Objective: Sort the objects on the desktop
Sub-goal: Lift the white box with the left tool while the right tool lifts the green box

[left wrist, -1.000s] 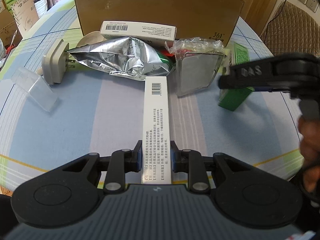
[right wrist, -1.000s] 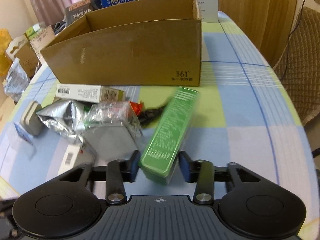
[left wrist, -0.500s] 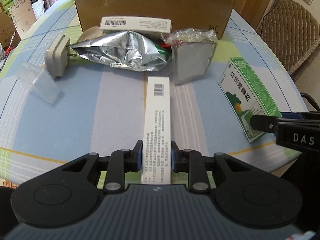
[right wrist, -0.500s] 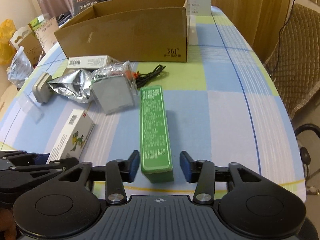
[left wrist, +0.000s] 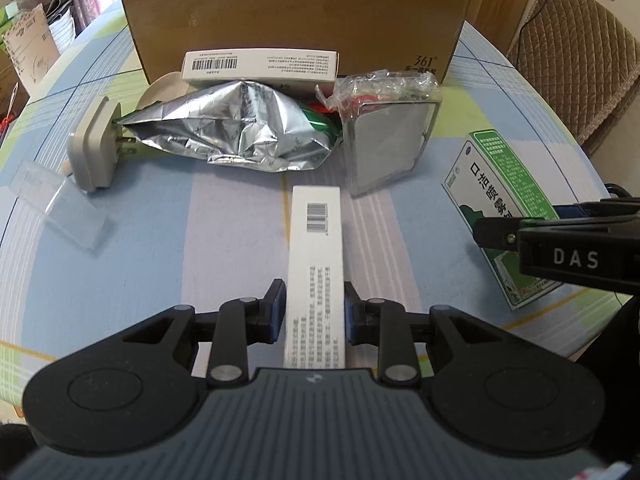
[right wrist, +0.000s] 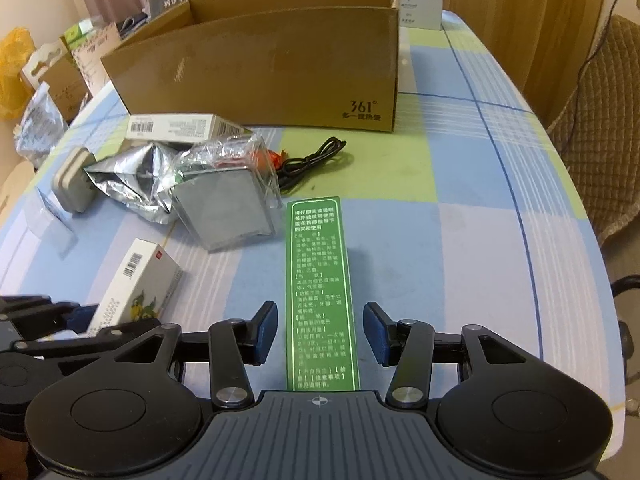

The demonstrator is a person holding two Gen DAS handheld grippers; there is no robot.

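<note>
The long white cardboard carton with a barcode [left wrist: 316,272] lies near the desk's front edge, its near end pinched between the fingers of the left gripper [left wrist: 315,312], which are closed on its narrow sides. It looks light and stiff, though thin card would dent under a hard squeeze; the hold at the end rather than mid-length may let the far end droop once lifted. To its right lies the green rectangular carton printed with white text [right wrist: 320,292], flat on the desk by the same front edge; the right gripper [right wrist: 320,334] straddles it with both fingers standing clear of its sides, gripping nothing. It should handle much the same: light, rigid, smooth-faced, best taken across its narrow width.

Further back sit a crinkled silver foil pouch [left wrist: 236,132], soft and likely slippery, a clear-wrapped grey box [left wrist: 386,144], a beige plug adapter [left wrist: 94,148], a coiled black cable [right wrist: 312,160] and another white barcoded carton [left wrist: 260,66] against the open brown cardboard box [right wrist: 260,68]. The desk [right wrist: 472,208] wears a blue, green and white checked cloth. A quilted brown chair [right wrist: 600,128] stands past its right edge.
</note>
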